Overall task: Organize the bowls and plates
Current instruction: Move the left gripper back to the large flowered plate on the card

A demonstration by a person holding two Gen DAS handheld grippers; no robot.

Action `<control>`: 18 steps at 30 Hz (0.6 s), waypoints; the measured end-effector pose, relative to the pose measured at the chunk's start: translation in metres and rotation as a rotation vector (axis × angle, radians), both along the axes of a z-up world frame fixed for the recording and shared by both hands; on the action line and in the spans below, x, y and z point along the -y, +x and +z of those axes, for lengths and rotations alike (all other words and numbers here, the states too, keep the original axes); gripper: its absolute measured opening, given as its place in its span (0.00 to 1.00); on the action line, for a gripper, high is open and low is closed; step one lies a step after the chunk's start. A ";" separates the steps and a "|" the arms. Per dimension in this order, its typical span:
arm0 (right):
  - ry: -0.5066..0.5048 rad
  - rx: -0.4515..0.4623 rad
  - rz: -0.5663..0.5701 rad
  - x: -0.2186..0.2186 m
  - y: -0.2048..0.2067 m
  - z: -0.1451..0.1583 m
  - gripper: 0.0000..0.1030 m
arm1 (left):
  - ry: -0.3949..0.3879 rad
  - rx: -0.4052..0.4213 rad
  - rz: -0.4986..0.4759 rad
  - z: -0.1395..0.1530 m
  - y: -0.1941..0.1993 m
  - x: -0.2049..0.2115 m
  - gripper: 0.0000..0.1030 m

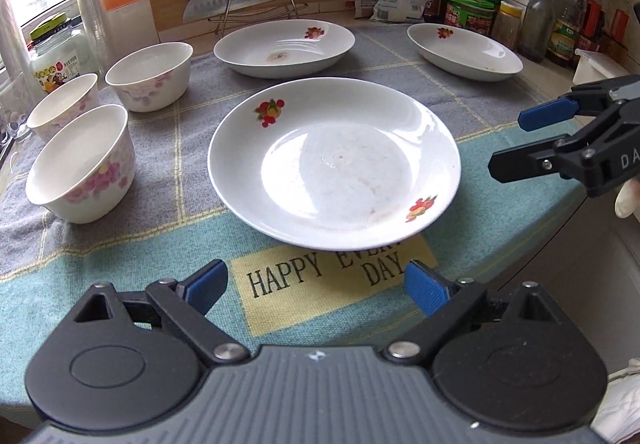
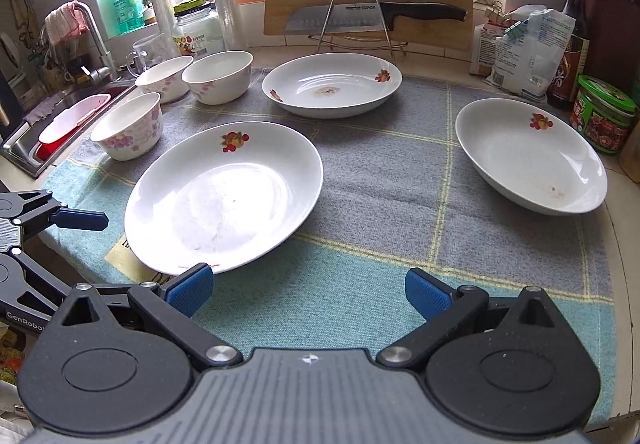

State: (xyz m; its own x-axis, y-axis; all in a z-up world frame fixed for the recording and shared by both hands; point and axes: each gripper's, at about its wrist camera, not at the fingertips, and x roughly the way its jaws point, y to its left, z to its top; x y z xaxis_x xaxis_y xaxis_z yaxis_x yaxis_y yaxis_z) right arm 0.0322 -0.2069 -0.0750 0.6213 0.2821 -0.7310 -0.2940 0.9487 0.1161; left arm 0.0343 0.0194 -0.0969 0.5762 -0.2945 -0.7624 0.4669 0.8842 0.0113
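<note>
Three glossy white plates, shallow and round with small fruit decals on their rims, sit on a woven cloth (image 1: pixel 192 180) of grey and teal checks with thin yellow lines, spread over the surface. The near plate (image 1: pixel 334 164) lies flat at the front, its well dull and smeared, and it overlaps a cream patch lettered HAPPY EVERY DAY (image 1: pixel 328 280). The middle plate (image 1: pixel 284 48) sits behind it with a brownish stain in the centre, and the far plate (image 1: pixel 464 50) lies off to the right, well apart. On the left, three white bowls stand upright close together, printed with pink flowers: front bowl (image 1: pixel 80 164), back bowl (image 1: pixel 149 76), side bowl (image 1: pixel 64 106).

The left hand-held gripper (image 1: pixel 316 284) is angled down at the cloth, its ribbed blue pads spread wide with nothing between them; the near plate lies just ahead of it, apart from both pads. The right hand-held gripper (image 2: pixel 308 290) is tilted down likewise, also spread and empty. In its view the left pad overlaps the near plate's (image 2: pixel 224 196) front rim, though contact cannot be told. A gloved fingertip (image 1: pixel 628 200) shows behind it.
</note>
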 end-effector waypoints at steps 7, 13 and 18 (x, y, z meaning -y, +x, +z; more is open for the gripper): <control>0.005 -0.015 0.030 -0.009 0.005 -0.005 1.00 | 0.016 -0.034 -0.058 -0.010 0.014 0.000 0.92; -0.010 -0.014 0.084 -0.017 0.004 -0.010 1.00 | 0.031 -0.064 -0.089 -0.007 0.018 -0.012 0.92; -0.101 0.012 0.168 -0.038 0.003 -0.025 1.00 | 0.045 -0.056 -0.082 0.006 0.023 -0.026 0.92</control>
